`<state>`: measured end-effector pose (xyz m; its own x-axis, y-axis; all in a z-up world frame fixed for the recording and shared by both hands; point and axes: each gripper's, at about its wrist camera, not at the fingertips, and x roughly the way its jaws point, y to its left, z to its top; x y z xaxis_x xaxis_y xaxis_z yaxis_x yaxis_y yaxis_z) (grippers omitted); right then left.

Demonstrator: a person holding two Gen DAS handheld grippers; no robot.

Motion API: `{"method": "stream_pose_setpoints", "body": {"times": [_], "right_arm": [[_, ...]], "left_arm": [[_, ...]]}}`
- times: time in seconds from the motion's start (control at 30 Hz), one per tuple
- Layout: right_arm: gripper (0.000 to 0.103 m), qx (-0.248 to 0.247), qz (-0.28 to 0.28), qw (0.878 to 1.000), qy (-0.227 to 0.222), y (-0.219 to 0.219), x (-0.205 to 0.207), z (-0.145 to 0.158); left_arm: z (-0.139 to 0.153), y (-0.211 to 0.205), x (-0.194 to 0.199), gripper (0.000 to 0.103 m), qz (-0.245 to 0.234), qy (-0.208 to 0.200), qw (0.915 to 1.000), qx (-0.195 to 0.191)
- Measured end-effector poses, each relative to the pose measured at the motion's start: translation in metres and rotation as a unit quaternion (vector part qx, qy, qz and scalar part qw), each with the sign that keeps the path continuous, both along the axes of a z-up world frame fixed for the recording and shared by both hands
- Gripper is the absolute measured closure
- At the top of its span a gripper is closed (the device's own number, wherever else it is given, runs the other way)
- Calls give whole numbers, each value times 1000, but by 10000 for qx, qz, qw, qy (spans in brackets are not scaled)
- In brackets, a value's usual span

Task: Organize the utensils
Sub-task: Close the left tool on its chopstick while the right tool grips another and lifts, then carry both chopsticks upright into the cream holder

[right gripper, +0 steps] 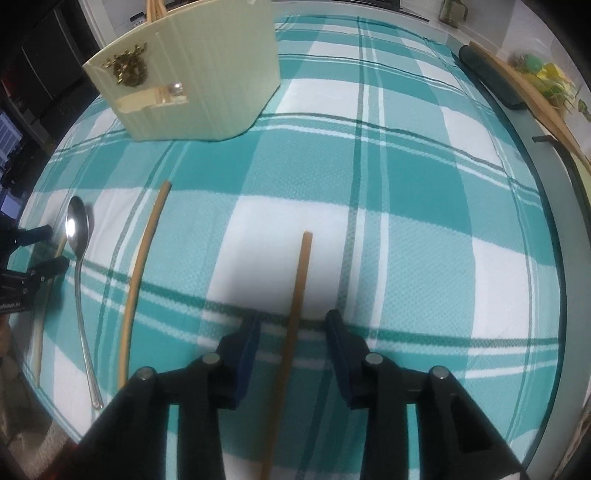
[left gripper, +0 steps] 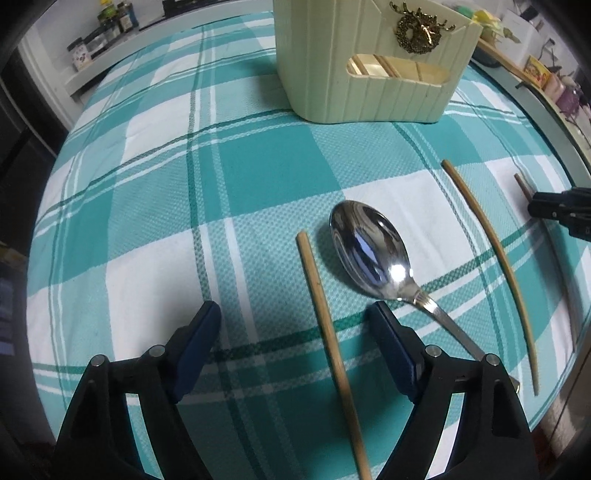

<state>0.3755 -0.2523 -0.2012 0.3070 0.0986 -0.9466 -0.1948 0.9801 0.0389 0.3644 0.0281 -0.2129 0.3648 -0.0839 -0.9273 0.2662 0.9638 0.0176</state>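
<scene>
Wooden chopsticks already stood in the cream ribbed plastic utensil holder (left gripper: 369,74), but the steel spoon (left gripper: 369,254) and three more lay on the teal-checked table (right gripper: 406,221), one chopstick (right gripper: 295,314) between my right hand-held gripper's (right gripper: 293,347) ungripping jaws, my left hand-held gripper (left gripper: 295,343) wide open.

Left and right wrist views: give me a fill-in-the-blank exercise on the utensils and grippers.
Loose on the checked cloth lie ___ chopsticks and one spoon.
The left gripper and the right gripper each stand open astride a ___.
The ornament on the cream holder is coloured ___.
Missing words: three; chopstick; gold.
</scene>
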Motion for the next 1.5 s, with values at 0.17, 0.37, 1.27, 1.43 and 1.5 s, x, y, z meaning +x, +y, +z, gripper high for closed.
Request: {"method": "stream_pose_setpoints", "body": {"times": [0.17, 0.37, 1.27, 1.43, 1.5], "right_arm": [[97, 149, -300, 9994, -44, -11, 23, 0], [97, 638, -425, 9965, -332, -14, 22, 7], [97, 895, 611, 9424, -3164, 35, -83, 193], [97, 995, 601, 9316, -3443, 42, -81, 214], [97, 1043, 584, 9256, -3592, 43, -78, 226]], "left_arm": [[5, -4, 3, 65, -105, -67, 9999, -55], [11, 5, 2, 97, 114, -204, 9996, -131], [227, 39, -78, 99, 114, -2533, 9521, -1710], [246, 39, -76, 99, 99, -2658, 9443, -1935], [258, 38, -75, 99, 68, -2751, 9402, -2007]]}}
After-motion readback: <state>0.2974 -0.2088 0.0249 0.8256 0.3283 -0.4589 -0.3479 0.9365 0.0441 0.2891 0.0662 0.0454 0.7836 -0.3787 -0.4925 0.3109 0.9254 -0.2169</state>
